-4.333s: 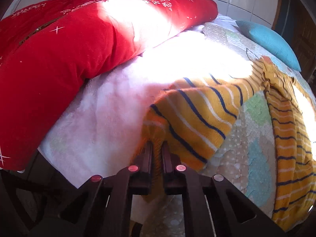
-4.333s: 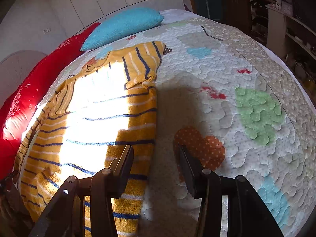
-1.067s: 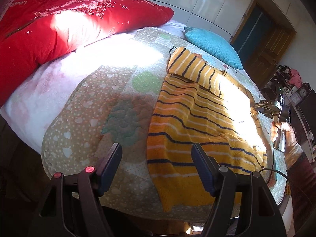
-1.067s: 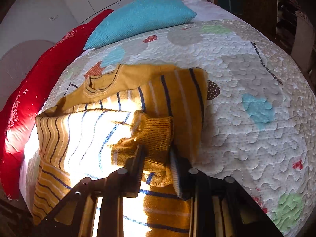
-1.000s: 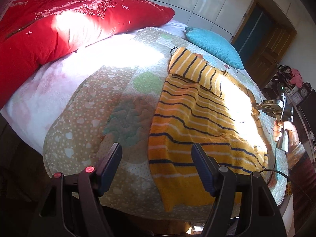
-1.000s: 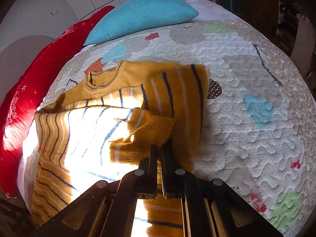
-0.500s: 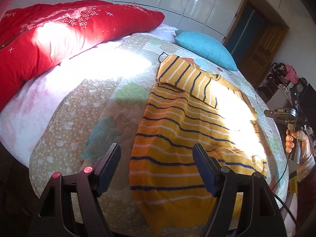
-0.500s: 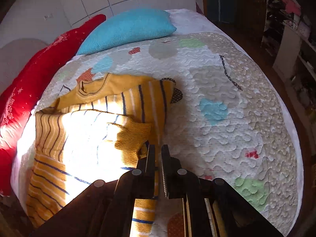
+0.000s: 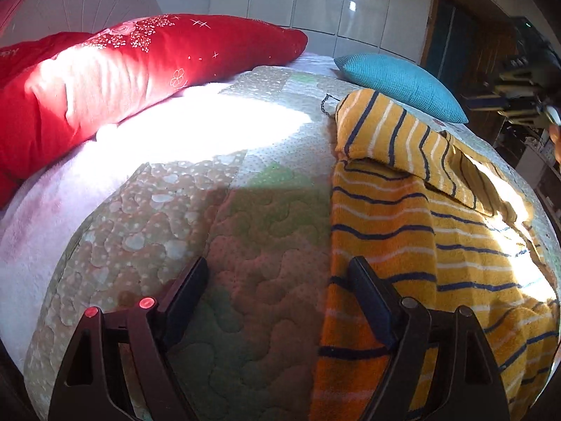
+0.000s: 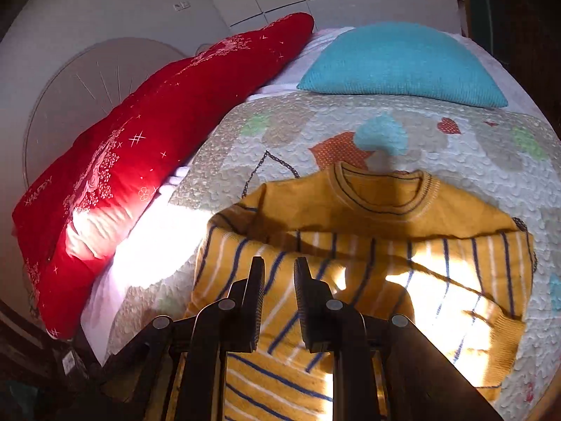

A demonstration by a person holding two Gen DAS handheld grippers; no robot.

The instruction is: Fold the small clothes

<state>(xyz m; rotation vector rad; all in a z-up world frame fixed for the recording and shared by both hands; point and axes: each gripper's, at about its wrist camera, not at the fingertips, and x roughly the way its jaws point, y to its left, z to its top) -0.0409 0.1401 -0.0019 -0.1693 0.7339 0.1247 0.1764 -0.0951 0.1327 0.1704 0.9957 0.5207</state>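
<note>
A yellow knit sweater (image 10: 385, 210) with navy and white stripes lies flat on the quilt, collar towards the cushion, both sleeves folded across its body. My right gripper (image 10: 280, 273) hovers above its left part. Its jaws are opening, a narrow gap between them, and they pinch nothing. In the left wrist view the sweater (image 9: 420, 245) fills the right side. My left gripper (image 9: 277, 266) is open wide and low over the quilt at the sweater's left edge. Its right finger (image 9: 368, 298) overlaps that edge, with only quilt between the fingers.
The patchwork quilt (image 9: 245, 238) covers the bed. A long red bolster (image 9: 122, 70) runs along the left side and a teal cushion (image 10: 403, 63) sits at the head. A pink blanket (image 9: 52, 210) shows at the left. White wardrobe doors stand behind.
The right gripper let go of the sleeve cuff it was pinching and swung left over the sweater. The left gripper came lower and closer to the sweater's left edge.
</note>
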